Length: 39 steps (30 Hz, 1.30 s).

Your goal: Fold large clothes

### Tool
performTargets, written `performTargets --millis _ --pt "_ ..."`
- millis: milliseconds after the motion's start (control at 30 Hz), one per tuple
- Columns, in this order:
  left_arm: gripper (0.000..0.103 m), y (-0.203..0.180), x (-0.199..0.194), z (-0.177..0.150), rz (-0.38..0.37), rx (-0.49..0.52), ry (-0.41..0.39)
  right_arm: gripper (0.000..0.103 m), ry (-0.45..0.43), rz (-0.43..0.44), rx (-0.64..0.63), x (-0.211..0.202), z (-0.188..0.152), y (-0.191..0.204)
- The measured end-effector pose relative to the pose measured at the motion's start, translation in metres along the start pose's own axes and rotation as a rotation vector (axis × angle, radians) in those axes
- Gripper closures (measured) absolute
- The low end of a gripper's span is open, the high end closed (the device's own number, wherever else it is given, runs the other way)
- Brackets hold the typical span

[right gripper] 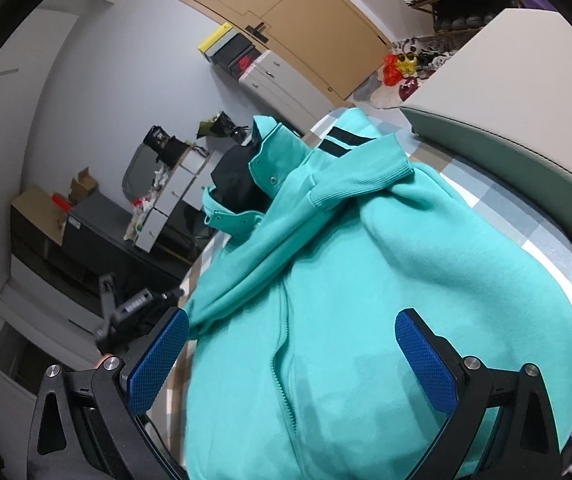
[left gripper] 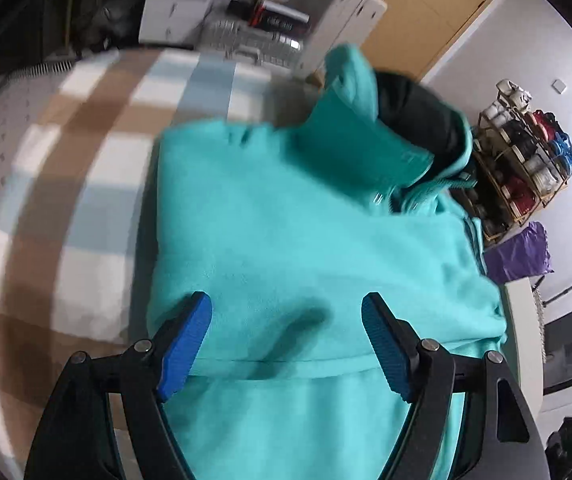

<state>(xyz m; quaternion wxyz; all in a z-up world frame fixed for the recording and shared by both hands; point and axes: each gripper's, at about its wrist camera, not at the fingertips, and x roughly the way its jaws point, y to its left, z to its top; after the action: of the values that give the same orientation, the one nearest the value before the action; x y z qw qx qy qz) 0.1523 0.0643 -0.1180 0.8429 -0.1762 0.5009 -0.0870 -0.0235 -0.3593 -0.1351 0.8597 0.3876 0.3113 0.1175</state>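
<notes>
A turquoise zip jacket (left gripper: 294, 232) with a dark lining lies on a checked cloth over the table, its sides folded in. Its collar (left gripper: 366, 128) stands up at the far end. My left gripper (left gripper: 286, 304) hovers open over the near part of the jacket, blue pads apart, nothing pressed between them. In the right wrist view the same jacket (right gripper: 386, 272) shows its zip (right gripper: 286, 320) and a sleeve with a ribbed cuff (right gripper: 358, 180) laid across the chest. My right gripper (right gripper: 292, 320) is open above the jacket's lower part, its pads wide of the fabric.
The checked tablecloth (left gripper: 78, 184) extends left of the jacket. Drawer units and boxes (left gripper: 270, 12) stand beyond the table. A shoe rack (left gripper: 526, 160) and a purple bag (left gripper: 522, 256) are at the right. A grey board (right gripper: 506, 92) lies at the table's far right.
</notes>
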Motion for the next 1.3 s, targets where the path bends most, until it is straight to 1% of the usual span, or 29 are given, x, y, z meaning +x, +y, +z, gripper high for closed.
performTargets --millis 67,100,200,267,333,433,467,500,533,567,633,667,700,733,767,800,833,900,933,1000,1033,1067,1100,1133,1167,1233,1300 --pt "0.03 -0.013 0.006 -0.01 0.039 0.069 -0.042 0.0 0.012 -0.01 -0.02 0.003 -0.001 0.004" --pt "0.029 -0.021 0.007 -0.015 0.075 0.107 -0.061 0.0 0.015 -0.017 -0.034 0.004 -0.002 0.006" --pt "0.025 -0.045 0.017 -0.028 0.172 0.195 -0.062 0.0 0.025 -0.05 -0.09 0.009 -0.003 0.013" --pt "0.025 -0.056 0.013 -0.036 0.209 0.222 -0.064 0.0 0.034 -0.08 -0.129 0.014 -0.005 0.018" --pt "0.025 -0.061 0.003 -0.042 0.211 0.2 -0.06 0.0 0.041 -0.107 -0.16 0.018 -0.007 0.022" --pt "0.025 -0.072 -0.026 -0.063 0.155 0.144 -0.04 0.0 0.054 -0.153 -0.18 0.03 0.0 0.025" --pt "0.025 -0.078 -0.031 -0.068 0.165 0.141 -0.024 0.0 0.069 -0.172 -0.188 0.038 0.006 0.025" --pt "0.025 -0.074 -0.035 -0.071 0.18 0.147 -0.011 0.0 0.095 -0.198 -0.217 0.049 0.017 0.027" --pt "0.025 -0.079 -0.042 -0.078 0.221 0.144 -0.004 0.0 0.105 -0.214 -0.245 0.056 0.025 0.03" --pt "0.025 -0.071 -0.053 -0.085 0.226 0.124 -0.02 0.0 0.109 -0.256 -0.293 0.067 0.039 0.034" --pt "0.025 -0.062 -0.063 -0.096 0.185 0.084 -0.049 0.0 0.112 -0.345 -0.392 0.089 0.066 0.044" --pt "0.025 -0.059 -0.062 -0.099 0.181 0.079 -0.057 0.0 0.126 -0.374 -0.445 0.104 0.083 0.05" --pt "0.025 -0.059 -0.062 -0.104 0.188 0.085 -0.069 0.0 0.145 -0.399 -0.479 0.119 0.097 0.053" --pt "0.025 -0.055 -0.057 -0.1 0.198 0.092 -0.076 0.0 0.164 -0.428 -0.501 0.132 0.108 0.054" --pt "0.025 -0.056 -0.055 -0.103 0.216 0.107 -0.074 0.0 0.188 -0.465 -0.522 0.148 0.119 0.054" --pt "0.025 -0.054 -0.049 -0.097 0.22 0.118 -0.059 0.0 0.214 -0.486 -0.546 0.167 0.13 0.054" --pt "0.025 -0.053 -0.048 -0.096 0.216 0.123 -0.047 0.0 0.235 -0.489 -0.563 0.177 0.134 0.053" --pt "0.025 -0.048 -0.048 -0.092 0.222 0.106 -0.056 0.0 0.318 -0.507 -0.62 0.207 0.137 0.051" --pt "0.025 -0.046 -0.047 -0.09 0.226 0.099 -0.053 0.001 0.372 -0.532 -0.659 0.224 0.133 0.049" --pt "0.025 -0.043 -0.046 -0.088 0.227 0.096 -0.044 0.019 0.445 -0.574 -0.728 0.244 0.123 0.046" --pt "0.025 -0.04 -0.045 -0.087 0.229 0.094 -0.043 0.04 0.478 -0.598 -0.774 0.252 0.116 0.044" --pt "0.025 -0.036 -0.044 -0.085 0.234 0.093 -0.043 0.055 0.503 -0.595 -0.811 0.256 0.108 0.043" --pt "0.025 -0.036 -0.044 -0.085 0.237 0.091 -0.043 0.061 0.501 -0.592 -0.833 0.256 0.105 0.046" --pt "0.025 -0.034 -0.042 -0.083 0.238 0.083 -0.044 0.082 0.488 -0.599 -0.862 0.256 0.103 0.05" --pt "0.025 -0.032 -0.04 -0.08 0.238 0.076 -0.044 0.092 0.47 -0.605 -0.895 0.254 0.101 0.058" --pt "0.025 -0.034 -0.037 -0.078 0.245 0.079 -0.047 0.092 0.412 -0.629 -0.936 0.251 0.103 0.07" --pt "0.025 -0.038 -0.033 -0.075 0.269 0.096 -0.059 0.093 0.342 -0.641 -0.972 0.245 0.111 0.083"
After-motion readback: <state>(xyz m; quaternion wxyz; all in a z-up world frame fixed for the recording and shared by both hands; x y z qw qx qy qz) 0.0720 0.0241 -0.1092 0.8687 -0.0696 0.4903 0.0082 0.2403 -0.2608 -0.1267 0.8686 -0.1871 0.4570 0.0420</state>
